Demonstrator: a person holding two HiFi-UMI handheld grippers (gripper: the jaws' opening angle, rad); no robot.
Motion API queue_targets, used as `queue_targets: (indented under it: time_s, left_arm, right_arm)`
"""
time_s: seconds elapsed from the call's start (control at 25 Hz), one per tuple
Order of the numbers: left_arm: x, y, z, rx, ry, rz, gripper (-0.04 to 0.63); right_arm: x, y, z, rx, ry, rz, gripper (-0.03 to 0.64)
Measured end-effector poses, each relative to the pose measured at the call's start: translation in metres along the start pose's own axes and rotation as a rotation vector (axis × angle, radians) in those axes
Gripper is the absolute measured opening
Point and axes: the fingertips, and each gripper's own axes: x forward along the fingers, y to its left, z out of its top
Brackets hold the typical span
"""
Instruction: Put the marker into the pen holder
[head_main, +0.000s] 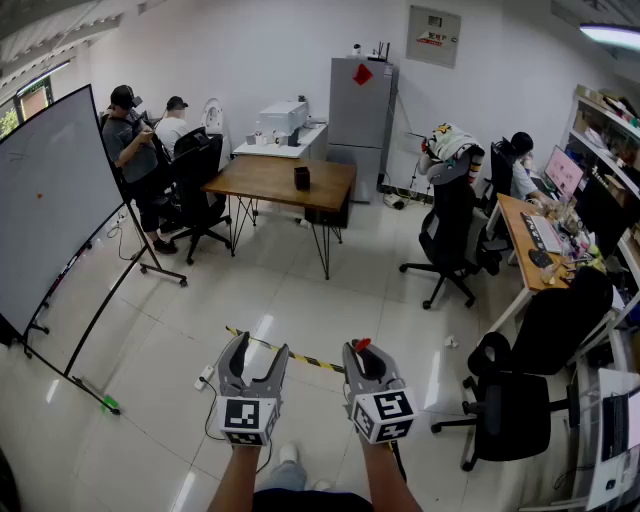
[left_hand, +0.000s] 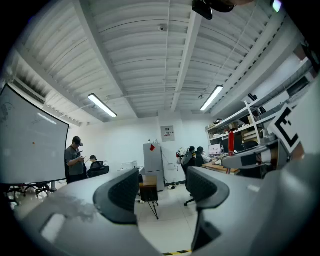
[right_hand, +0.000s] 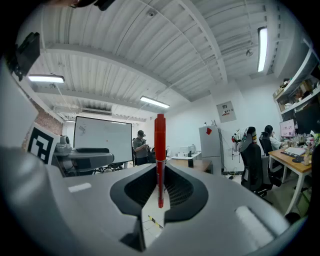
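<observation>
A red marker (right_hand: 160, 150) stands upright between my right gripper's (right_hand: 160, 186) jaws, which are shut on it; its red end (head_main: 362, 346) pokes up past the jaw tips in the head view. My right gripper (head_main: 361, 358) is held over the floor, side by side with my left gripper (head_main: 254, 362). The left gripper (left_hand: 161, 189) is open with nothing between its fingers. A small dark pen holder (head_main: 302, 178) stands on a wooden table (head_main: 262, 180) far ahead across the room. The left gripper view shows that table (left_hand: 149, 181) between the jaws.
A whiteboard on a wheeled stand (head_main: 50, 200) is at the left. Yellow-black tape (head_main: 305, 358) lies on the tiled floor ahead. Black office chairs (head_main: 520, 400) and desks (head_main: 530, 240) line the right side. People sit and stand near the table (head_main: 130, 150). A grey fridge (head_main: 360, 110) stands behind.
</observation>
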Motion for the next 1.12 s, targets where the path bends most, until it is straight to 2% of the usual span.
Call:
queue_targets:
  time_s: [0.36, 0.6, 0.84, 1.12]
  left_arm:
    - [0.078, 0.014, -0.013, -0.041, -0.002, -0.024, 0.301]
    - [0.151, 0.063, -0.008, -0.012, -0.035, -0.031, 0.301]
    - [0.211, 0.122, -0.003, -0.006, -0.048, -0.026, 0.301]
    - [0.248, 0.168, -0.023, -0.077, -0.038, -0.031, 0.301]
  right_arm:
    - [0.062, -0.033, 0.004, -0.036, -0.001, -0.014, 0.049]
    - [0.141, -0.052, 0.025, -0.068, -0.018, -0.044, 0.048]
    - [0.225, -0.05, 0.041, -0.089, -0.026, -0.026, 0.048]
    - [0.294, -0.047, 0.034, -0.079, 0.002, -0.02, 0.049]
